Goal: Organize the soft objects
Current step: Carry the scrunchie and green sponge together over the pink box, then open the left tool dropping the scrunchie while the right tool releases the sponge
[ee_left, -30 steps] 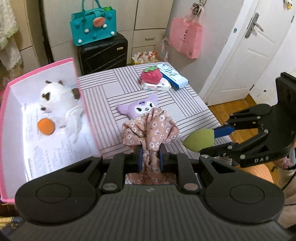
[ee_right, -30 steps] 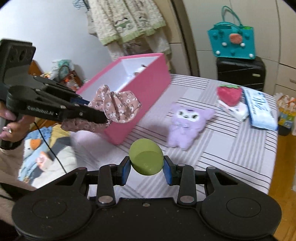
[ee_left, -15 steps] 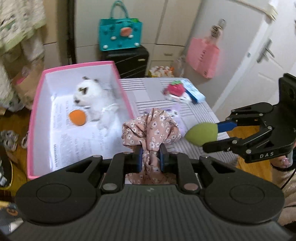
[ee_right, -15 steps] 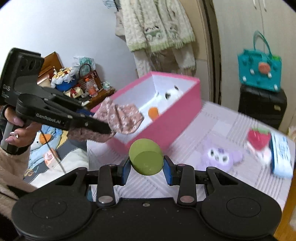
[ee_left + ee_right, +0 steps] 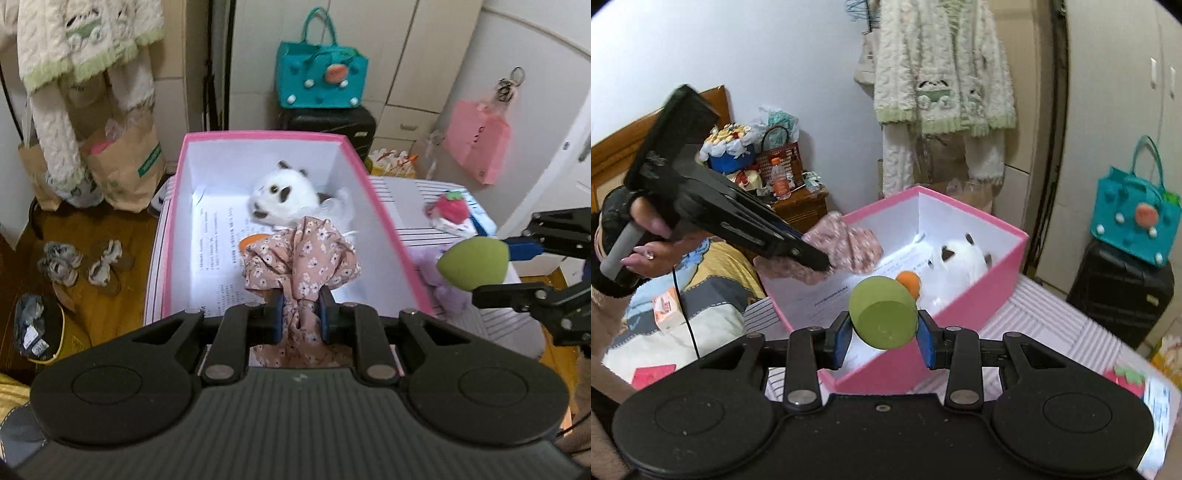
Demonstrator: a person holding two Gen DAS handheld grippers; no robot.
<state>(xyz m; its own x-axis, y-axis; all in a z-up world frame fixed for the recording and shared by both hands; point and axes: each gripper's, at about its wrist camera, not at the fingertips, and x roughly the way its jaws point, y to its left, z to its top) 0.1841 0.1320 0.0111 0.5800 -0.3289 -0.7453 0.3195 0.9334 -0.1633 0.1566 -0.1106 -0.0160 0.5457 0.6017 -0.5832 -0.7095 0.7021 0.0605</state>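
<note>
My left gripper (image 5: 299, 314) is shut on a pink floral fabric scrunchie (image 5: 301, 258) and holds it above the near end of the open pink box (image 5: 388, 225). It also shows in the right wrist view (image 5: 846, 245). My right gripper (image 5: 882, 341) is shut on a green egg-shaped sponge (image 5: 882, 317), just outside the box's near wall (image 5: 960, 321); it shows in the left wrist view (image 5: 471, 262) to the right of the box. Inside the box lie a white plush (image 5: 282, 199), an orange ball (image 5: 910, 282) and printed paper.
A purple plush (image 5: 443, 284) and a red strawberry plush (image 5: 452, 208) lie on the striped tablecloth (image 5: 410, 195) right of the box. A black suitcase (image 5: 328, 123) with a teal bag stands behind. Shoes and paper bags sit on the floor at left.
Both grippers have swung left toward the pink box with their loads. The scrunchie now hangs over the box interior, and the sponge is close to the box's near wall.
</note>
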